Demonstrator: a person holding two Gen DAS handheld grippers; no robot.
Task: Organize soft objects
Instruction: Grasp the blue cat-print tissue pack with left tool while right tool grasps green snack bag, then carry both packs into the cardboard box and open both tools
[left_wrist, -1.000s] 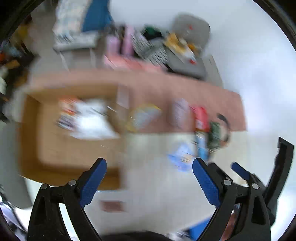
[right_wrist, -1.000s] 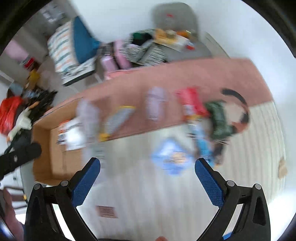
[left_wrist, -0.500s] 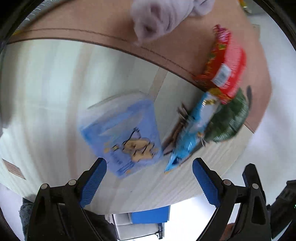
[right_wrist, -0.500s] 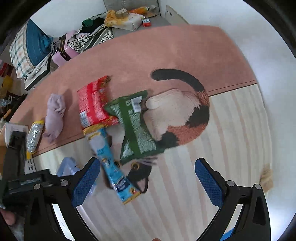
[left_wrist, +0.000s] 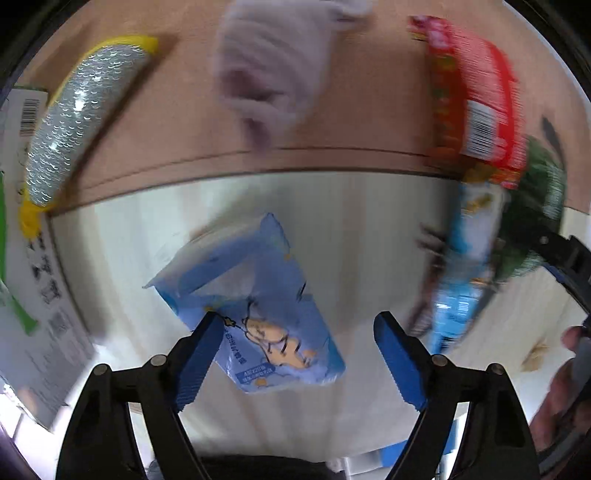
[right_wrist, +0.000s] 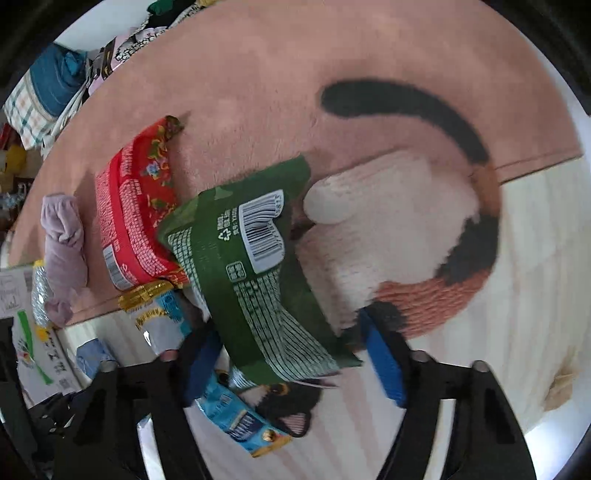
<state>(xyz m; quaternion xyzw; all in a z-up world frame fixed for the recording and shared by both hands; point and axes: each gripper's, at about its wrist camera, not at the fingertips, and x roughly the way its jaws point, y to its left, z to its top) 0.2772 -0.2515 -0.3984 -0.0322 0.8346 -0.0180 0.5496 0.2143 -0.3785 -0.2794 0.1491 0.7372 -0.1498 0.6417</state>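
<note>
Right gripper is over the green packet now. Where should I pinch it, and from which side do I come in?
Take the green packet at its near end, from straight above, where the right gripper hangs with that end between its jaws, which have just been closing. That end lies free over the cat-patterned rug; the far end overlaps the red packet, so a pinch there would likely catch both.

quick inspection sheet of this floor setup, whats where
surface: cat-print rug, pink above, cream below
job's things: light blue packet between left tool jaws; green packet between right tool jaws, overlapping red packet; lilac sock, silver-yellow pouch apart
clutter: printed carton at left
grippers: both have just been closing; contact unclear
cables: nothing seen
surroundings: piled fabrics beyond the rug
</note>
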